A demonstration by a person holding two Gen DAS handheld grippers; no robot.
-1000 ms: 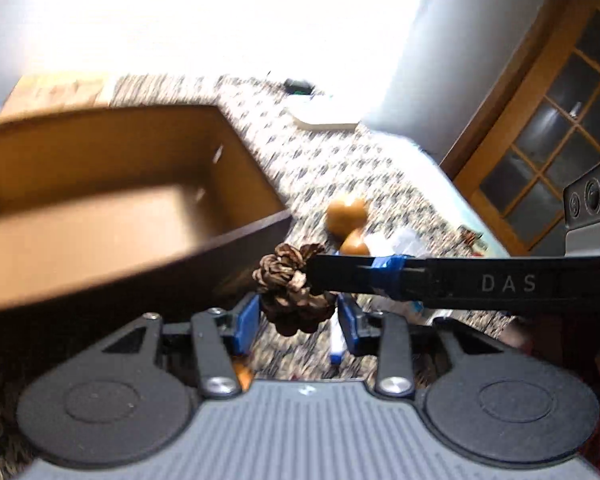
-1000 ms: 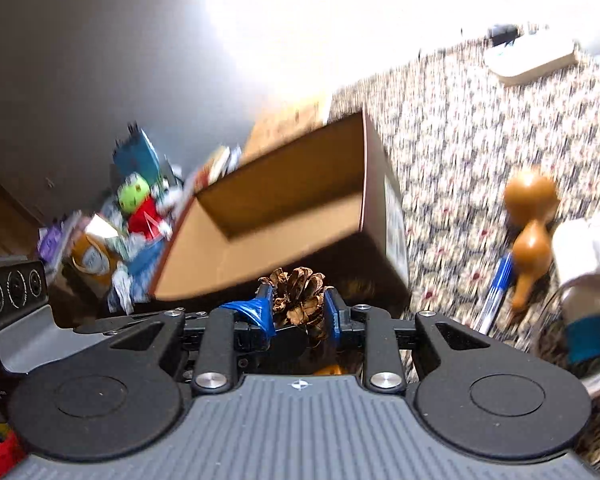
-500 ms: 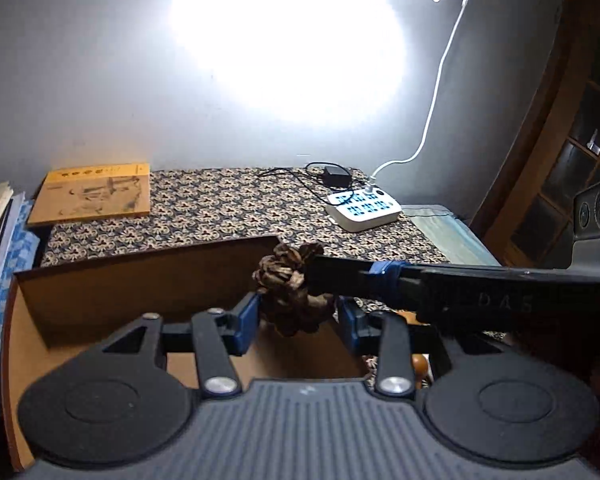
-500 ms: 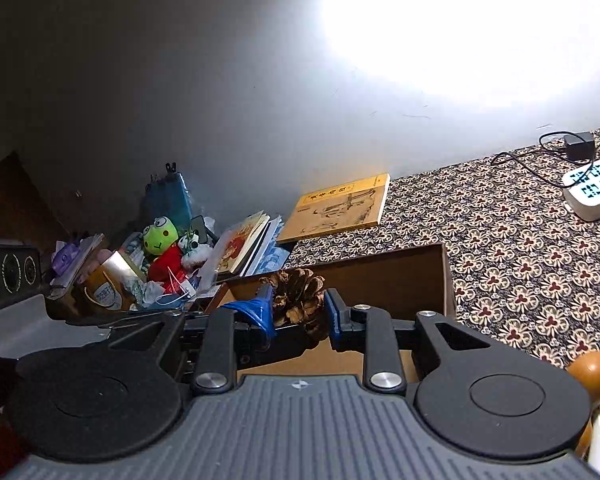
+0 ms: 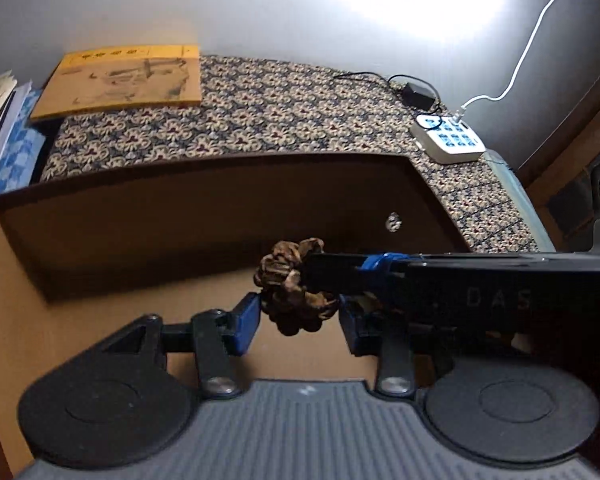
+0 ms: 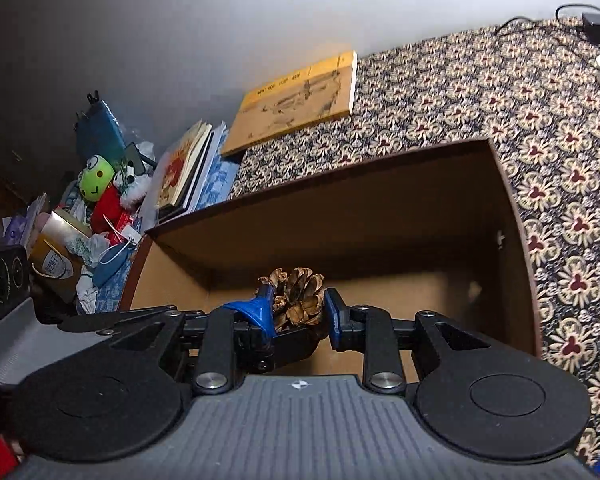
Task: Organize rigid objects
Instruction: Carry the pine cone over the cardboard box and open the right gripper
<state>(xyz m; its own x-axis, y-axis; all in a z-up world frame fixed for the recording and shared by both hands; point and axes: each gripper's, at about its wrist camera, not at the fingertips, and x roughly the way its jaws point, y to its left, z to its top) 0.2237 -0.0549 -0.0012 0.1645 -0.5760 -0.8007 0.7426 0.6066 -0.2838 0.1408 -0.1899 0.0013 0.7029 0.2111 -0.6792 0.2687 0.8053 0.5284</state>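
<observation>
A brown pine cone (image 5: pixel 294 292) hangs over the inside of an open cardboard box (image 5: pixel 204 200). My left gripper (image 5: pixel 298 322) has its blue pads against the cone's two sides. My right gripper's black finger (image 5: pixel 420 276) comes in from the right and lies across the cone's top. In the right wrist view the pine cone (image 6: pixel 298 300) sits between the pads of my right gripper (image 6: pixel 298 316), shut on it, above the floor of the box (image 6: pixel 380 216). The left gripper's finger (image 6: pixel 140 320) enters there from the left. No other object shows in the box.
The box stands on a patterned tablecloth (image 5: pixel 280 112). A yellow book (image 5: pixel 128 76) lies behind it by the wall. A white power strip (image 5: pixel 448 140) and black adapter (image 5: pixel 418 94) sit at the back right. Stacked books (image 6: pixel 184 168) and a green frog toy (image 6: pixel 96 178) crowd the left.
Both grippers carried the pine cone together from low in front of the box's near wall, up and over it. The cone now hangs above the box floor. Both grips look unchanged.
</observation>
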